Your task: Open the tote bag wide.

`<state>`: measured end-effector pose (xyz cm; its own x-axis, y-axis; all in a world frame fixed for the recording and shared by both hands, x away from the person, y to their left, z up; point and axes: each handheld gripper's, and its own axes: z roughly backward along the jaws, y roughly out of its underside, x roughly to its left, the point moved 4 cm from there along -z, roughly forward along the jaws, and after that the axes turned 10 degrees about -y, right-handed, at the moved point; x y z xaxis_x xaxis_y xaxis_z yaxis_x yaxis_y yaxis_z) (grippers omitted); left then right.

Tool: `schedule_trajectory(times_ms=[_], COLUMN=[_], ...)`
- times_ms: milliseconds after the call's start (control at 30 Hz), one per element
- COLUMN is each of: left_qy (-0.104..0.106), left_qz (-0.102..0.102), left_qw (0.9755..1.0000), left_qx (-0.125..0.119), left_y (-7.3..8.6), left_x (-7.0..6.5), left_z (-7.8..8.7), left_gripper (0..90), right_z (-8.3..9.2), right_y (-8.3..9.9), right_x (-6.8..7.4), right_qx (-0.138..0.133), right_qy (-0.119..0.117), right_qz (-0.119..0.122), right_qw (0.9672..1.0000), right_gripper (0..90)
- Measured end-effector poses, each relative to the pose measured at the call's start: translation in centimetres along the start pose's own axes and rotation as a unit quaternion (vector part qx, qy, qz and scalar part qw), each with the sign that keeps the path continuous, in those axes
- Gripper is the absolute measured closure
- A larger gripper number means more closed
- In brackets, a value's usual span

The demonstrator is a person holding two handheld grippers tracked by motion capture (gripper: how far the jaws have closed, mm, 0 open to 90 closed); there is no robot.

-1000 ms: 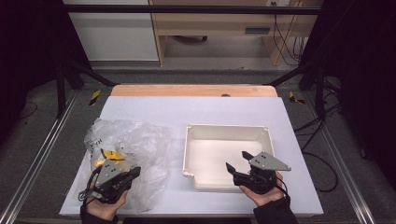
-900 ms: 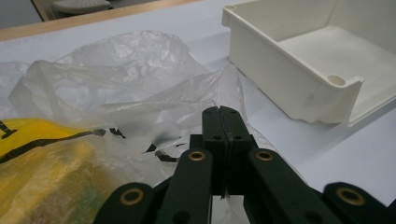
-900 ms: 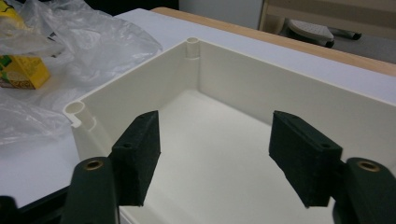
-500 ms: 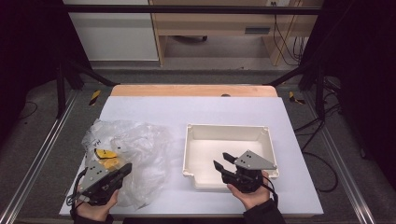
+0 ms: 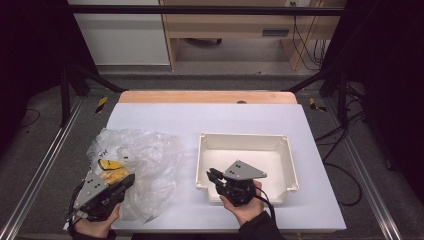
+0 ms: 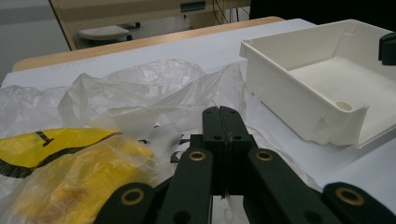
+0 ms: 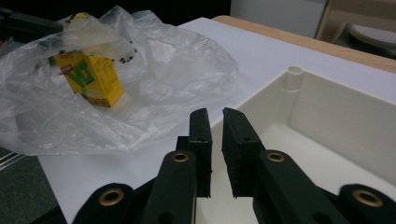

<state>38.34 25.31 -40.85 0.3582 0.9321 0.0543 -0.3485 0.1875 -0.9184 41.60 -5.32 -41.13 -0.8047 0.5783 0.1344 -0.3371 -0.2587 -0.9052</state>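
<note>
Each hand-held gripper, the left gripper (image 5: 107, 189) and the right gripper (image 5: 216, 176), is a black body topped by a grey three-cornered plate with small holes, with flat black jaws on brass-ringed linkage arms, a black trailing cable and dark sleeves behind.

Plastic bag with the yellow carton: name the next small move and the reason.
Probably bring the right claw across to the plastic bag: the left claw is already shut on its film, while the yellow carton lies inside and the white tray is empty.
</note>
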Motion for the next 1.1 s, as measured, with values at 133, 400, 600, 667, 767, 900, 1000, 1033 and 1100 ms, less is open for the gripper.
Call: schedule_trajectory(times_ms=[133, 400, 600, 667, 767, 900, 1000, 1033, 1100], left_qy=[-0.002, -0.004, -0.006, -0.007, -0.009, -0.010, -0.010, -0.011, -0.012], left_qz=[0.001, 0.007, 0.010, 0.011, 0.013, 0.014, 0.015, 0.016, 0.015], left_qw=[1.0000, 0.9999, 0.9999, 0.9998, 0.9998, 0.9998, 0.9997, 0.9997, 0.9997], left_qx=[-0.003, -0.008, -0.011, -0.012, -0.014, -0.014, -0.014, -0.014, -0.014], left_y=[0.1, 0.1, 0.2, 0.3, 0.3, 0.5, 0.6, 0.7, 0.8], left_x=[0.3, 0.9, 1.3, 1.5, 1.7, 2.1, 2.2, 2.3, 2.5], left_z=[0.2, 0.6, 0.9, 1.0, 1.1, 1.4, 1.5, 1.5, 1.6], left_gripper=[89.8, 89.9, 89.9, 89.9, 89.9, 89.9, 89.9, 89.9, 89.9], right_z=[-2.1, -5.2, -7.5, -8.8, -10.2, -12.0, -12.9, -12.9, -13.4], right_y=[-0.4, -1.0, -0.7, -0.2, 0.3, 1.1, 2.0, 2.0, 2.6], right_x=[1.5, 3.5, 5.0, 5.7, 6.4, 7.2, 7.4, 7.4, 7.4], right_qx=[0.012, 0.021, 0.031, 0.044, 0.053, 0.067, 0.077, 0.077, 0.084], right_qy=[-0.025, -0.042, -0.053, -0.054, -0.057, -0.056, -0.055, -0.055, -0.055], right_qz=[0.008, 0.017, 0.019, 0.023, 0.023, 0.024, 0.024, 0.024, 0.019], right_qw=[0.9996, 0.9988, 0.9980, 0.9973, 0.9967, 0.9959, 0.9953, 0.9953, 0.9947], right_gripper=[90.0, 90.0, 90.0, 90.0, 90.0, 90.0, 90.0, 90.0, 90.0])
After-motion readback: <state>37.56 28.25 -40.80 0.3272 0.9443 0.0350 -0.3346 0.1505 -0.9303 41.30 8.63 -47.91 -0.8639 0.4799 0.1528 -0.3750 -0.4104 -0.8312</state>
